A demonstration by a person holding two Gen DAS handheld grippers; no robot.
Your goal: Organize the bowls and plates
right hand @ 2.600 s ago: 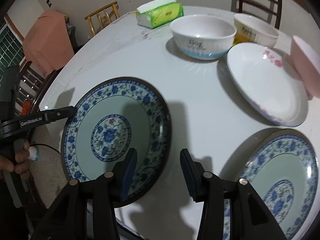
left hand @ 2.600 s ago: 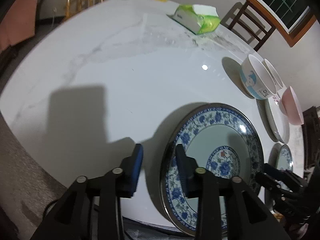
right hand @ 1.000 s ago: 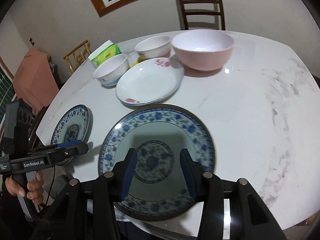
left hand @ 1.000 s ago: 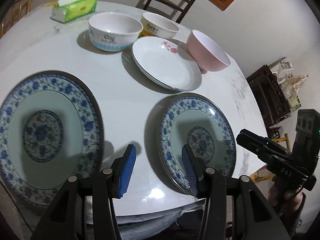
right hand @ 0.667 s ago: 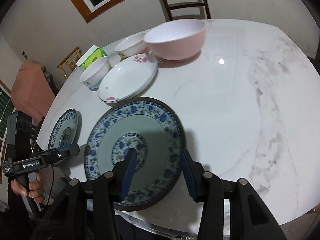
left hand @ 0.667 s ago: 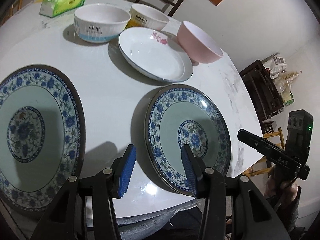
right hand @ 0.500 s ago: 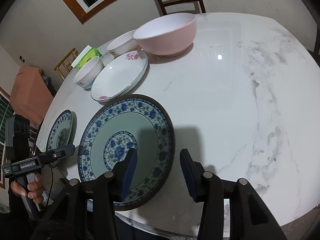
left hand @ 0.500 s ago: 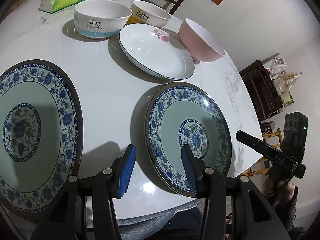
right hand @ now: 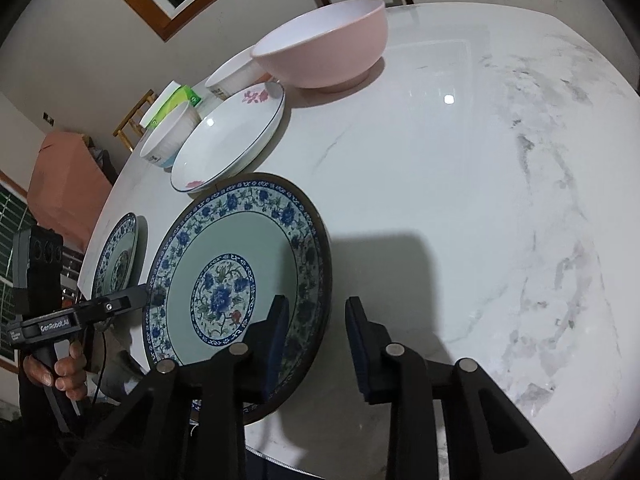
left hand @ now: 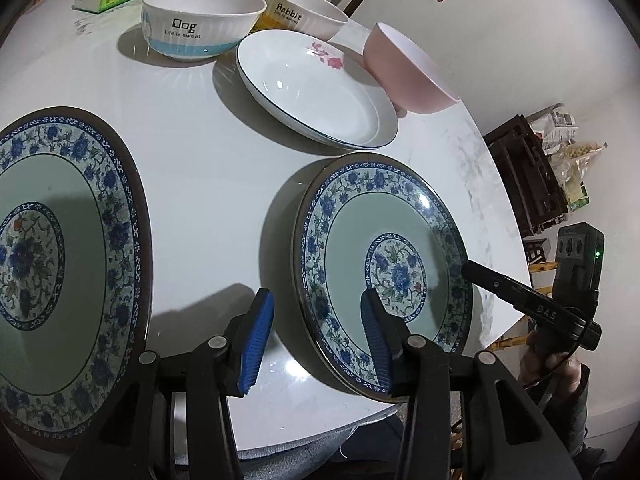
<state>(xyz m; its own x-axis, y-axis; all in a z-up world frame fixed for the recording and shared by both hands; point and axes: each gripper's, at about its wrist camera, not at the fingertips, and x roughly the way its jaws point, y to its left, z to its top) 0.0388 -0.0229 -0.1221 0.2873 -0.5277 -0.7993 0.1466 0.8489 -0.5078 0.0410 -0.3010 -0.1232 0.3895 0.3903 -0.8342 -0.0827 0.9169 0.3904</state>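
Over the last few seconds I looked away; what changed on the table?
Both grippers swung from the left blue plate to the right blue plate. The left gripper straddles one side of its rim. The right gripper straddles the opposite side, its jaws having just been closing but not yet gripping. Neither plate has moved.

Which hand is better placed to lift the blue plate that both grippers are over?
Right, slightly. Both the right gripper and left gripper straddle the rim of the blue plate, but the right jaws have just been closing and stand narrower.
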